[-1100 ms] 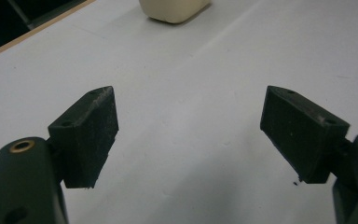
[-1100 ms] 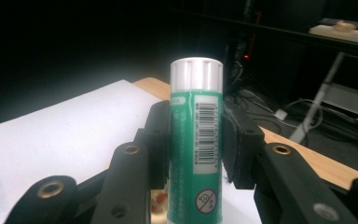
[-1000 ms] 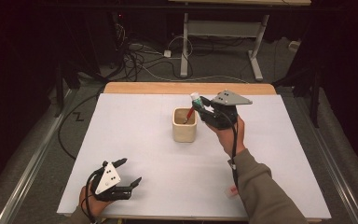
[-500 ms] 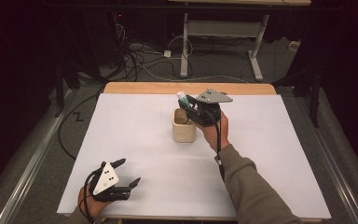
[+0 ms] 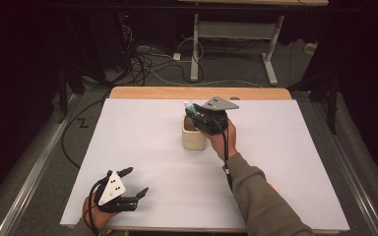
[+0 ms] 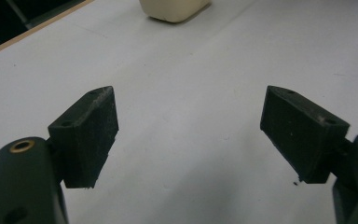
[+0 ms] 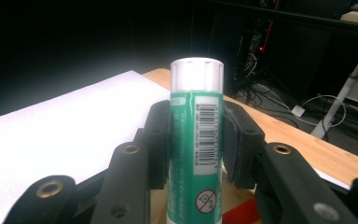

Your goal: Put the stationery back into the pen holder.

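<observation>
Jaws of right gripper [image 7: 196,140] clamped green white-capped glue stick [image 7: 196,135] over cream square cup [image 5: 194,138], drop pending; left gripper [image 6: 189,135] jaws open, idle on bench [image 5: 142,147].

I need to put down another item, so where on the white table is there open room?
Bare white table lies right of the cream cup, and between it and the left hand-held gripper. It is crowded at the cup, where the right hand-held gripper holds a green tube.

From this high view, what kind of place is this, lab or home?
Most likely a lab or recording workspace, not a home. A white-covered table stands in a dark room, loose cables trail over the floor behind it, and a metal-legged bench frame stands at the back.
</observation>
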Motion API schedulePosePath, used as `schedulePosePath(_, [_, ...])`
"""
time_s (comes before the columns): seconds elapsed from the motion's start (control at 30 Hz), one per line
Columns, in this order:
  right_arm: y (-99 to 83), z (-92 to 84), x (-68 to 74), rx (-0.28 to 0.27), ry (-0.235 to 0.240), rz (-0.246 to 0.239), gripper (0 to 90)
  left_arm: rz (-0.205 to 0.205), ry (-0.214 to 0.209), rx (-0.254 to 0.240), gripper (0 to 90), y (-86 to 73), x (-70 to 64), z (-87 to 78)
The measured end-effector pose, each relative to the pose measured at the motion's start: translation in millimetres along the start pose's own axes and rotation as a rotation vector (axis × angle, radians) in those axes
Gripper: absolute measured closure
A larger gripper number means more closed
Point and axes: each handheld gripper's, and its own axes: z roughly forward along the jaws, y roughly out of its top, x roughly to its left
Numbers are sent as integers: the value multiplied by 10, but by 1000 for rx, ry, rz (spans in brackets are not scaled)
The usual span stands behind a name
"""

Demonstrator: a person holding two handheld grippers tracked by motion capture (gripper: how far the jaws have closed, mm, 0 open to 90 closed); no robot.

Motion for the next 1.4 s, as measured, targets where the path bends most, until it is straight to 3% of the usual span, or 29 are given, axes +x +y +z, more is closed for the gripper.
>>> schedulePosePath(0.27, [-61, -13, -53, 35, 14, 25, 654, 4, 3, 3, 185, 3, -7, 4])
schedulePosePath(0.73, [-128, -96, -96, 73, 7, 7, 620, 9, 3, 8, 185, 9, -13, 15])
schedulePosePath(0.93, [-80, -185, -104, 44, -5, 7, 605, 12, 4, 12, 185, 12, -19, 18])
schedulePosePath(1.4, [-38, -360, -111, 36, -26, -20, 574, 19, 7, 17, 185, 18, -25, 22])
